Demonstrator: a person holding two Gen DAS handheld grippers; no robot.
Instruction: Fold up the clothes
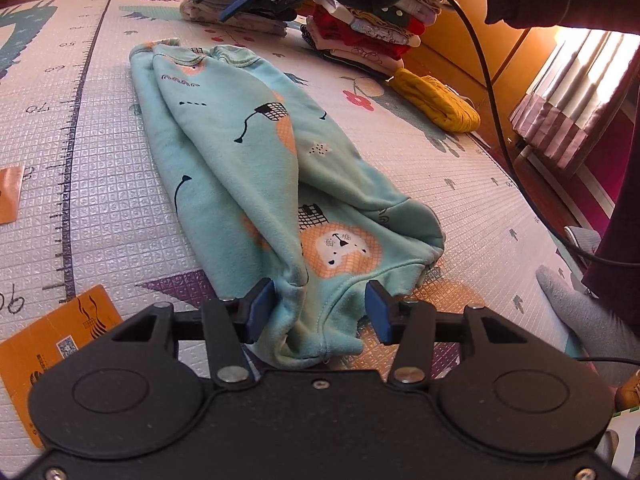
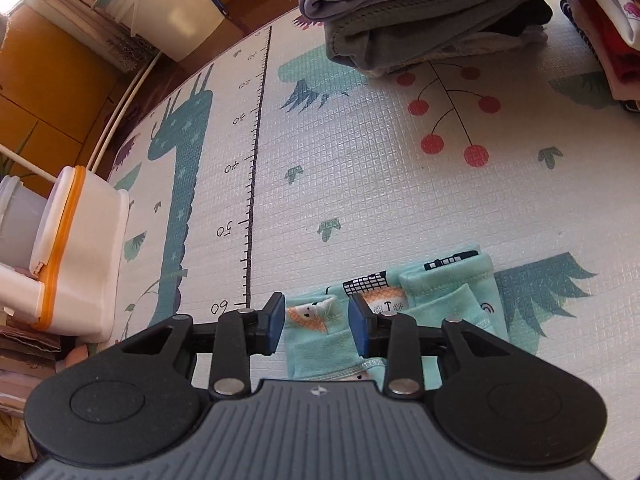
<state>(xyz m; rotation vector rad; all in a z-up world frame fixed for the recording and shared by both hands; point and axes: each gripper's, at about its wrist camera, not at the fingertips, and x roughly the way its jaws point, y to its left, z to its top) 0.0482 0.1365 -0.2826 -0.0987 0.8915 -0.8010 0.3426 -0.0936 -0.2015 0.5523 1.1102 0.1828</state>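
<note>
A pair of mint-green children's trousers (image 1: 256,152) printed with lions lies lengthwise on the patterned play mat (image 1: 100,152), already doubled leg over leg, its long axis running straight away from the left gripper (image 1: 319,307) toward the right gripper (image 2: 317,326) at the far end. The left gripper's blue pads stand apart, straddling the bunched near end of the garment — one pad touches the cloth, but nothing is pinched. At the opposite end the right gripper hangs over the cuffs, its pads likewise spread, with fabric showing between them and no grip taken; whether it touches the cloth cannot be told. Each hand is thus nearest its own end, and the fold to come, by the look of it, turns on bringing one end over along that long axis to meet the other. Stacks of folded clothes (image 2: 424,12) wait beyond the cuffs; a mustard knit (image 1: 436,98) lies off to the right, well apart from the trousers.
</note>
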